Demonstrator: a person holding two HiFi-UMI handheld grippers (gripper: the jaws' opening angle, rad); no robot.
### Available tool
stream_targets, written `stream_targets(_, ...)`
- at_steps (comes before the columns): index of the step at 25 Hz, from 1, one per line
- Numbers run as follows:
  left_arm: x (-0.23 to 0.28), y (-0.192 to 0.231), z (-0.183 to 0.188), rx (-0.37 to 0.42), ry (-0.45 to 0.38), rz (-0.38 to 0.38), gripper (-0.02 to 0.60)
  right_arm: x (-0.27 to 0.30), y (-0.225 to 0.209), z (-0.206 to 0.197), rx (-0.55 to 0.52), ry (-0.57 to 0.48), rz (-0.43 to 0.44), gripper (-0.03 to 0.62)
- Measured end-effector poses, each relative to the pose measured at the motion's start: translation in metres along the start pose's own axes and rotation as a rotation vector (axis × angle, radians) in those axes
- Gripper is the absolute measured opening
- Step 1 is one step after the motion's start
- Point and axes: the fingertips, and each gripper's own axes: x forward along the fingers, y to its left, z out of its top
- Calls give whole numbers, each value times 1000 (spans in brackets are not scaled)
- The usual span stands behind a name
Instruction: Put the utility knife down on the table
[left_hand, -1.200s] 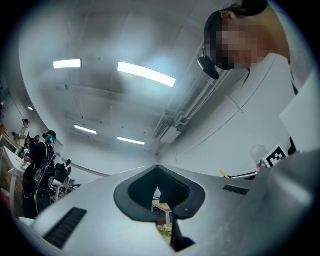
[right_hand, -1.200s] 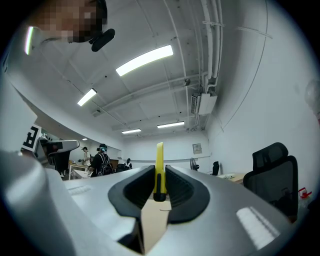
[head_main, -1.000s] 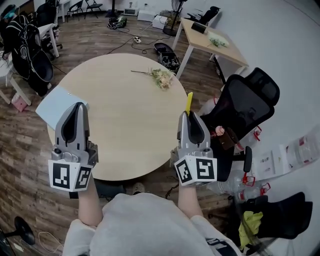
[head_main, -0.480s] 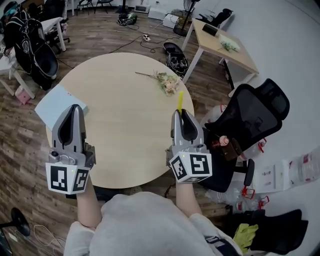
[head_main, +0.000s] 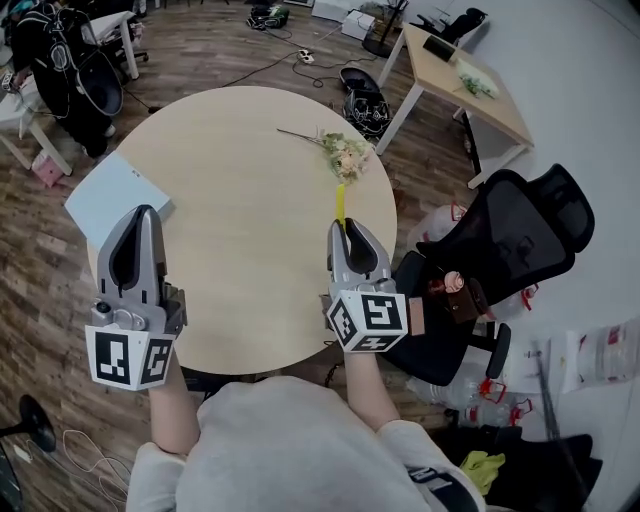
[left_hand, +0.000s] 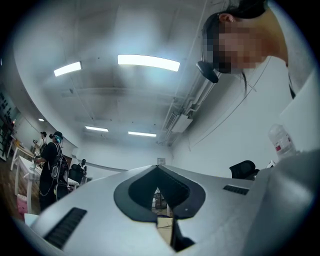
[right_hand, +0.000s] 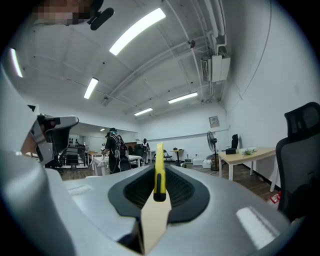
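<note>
A yellow utility knife (head_main: 340, 204) sticks out beyond the tips of my right gripper (head_main: 349, 234), which is shut on it above the right part of the round wooden table (head_main: 230, 220). In the right gripper view the knife (right_hand: 159, 170) stands upright between the closed jaws, its yellow body and black slider facing the camera. My left gripper (head_main: 140, 228) hovers over the table's left edge, jaws shut with nothing between them. The left gripper view shows the same gripper (left_hand: 158, 192) closed and pointing up toward the ceiling.
A light blue sheet (head_main: 115, 195) lies at the table's left rim. A bunch of dried flowers (head_main: 343, 155) lies on the far right part. A black office chair (head_main: 505, 240) stands close on the right, a second wooden desk (head_main: 470, 85) behind it. People stand in the room (right_hand: 114, 150).
My right gripper has carried the knife leftward, from beyond the table's right edge to above the tabletop. The left gripper has stayed roughly in place.
</note>
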Motion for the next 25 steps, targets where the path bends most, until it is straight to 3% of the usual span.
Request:
stream_targets(15,0,-4,-26,45,81,42,8,36,-16,-122,-17,284,31,74)
stream_targets(25,-5,-2,-35,59,123,67,8,43,-16,-198,62,457,49,74)
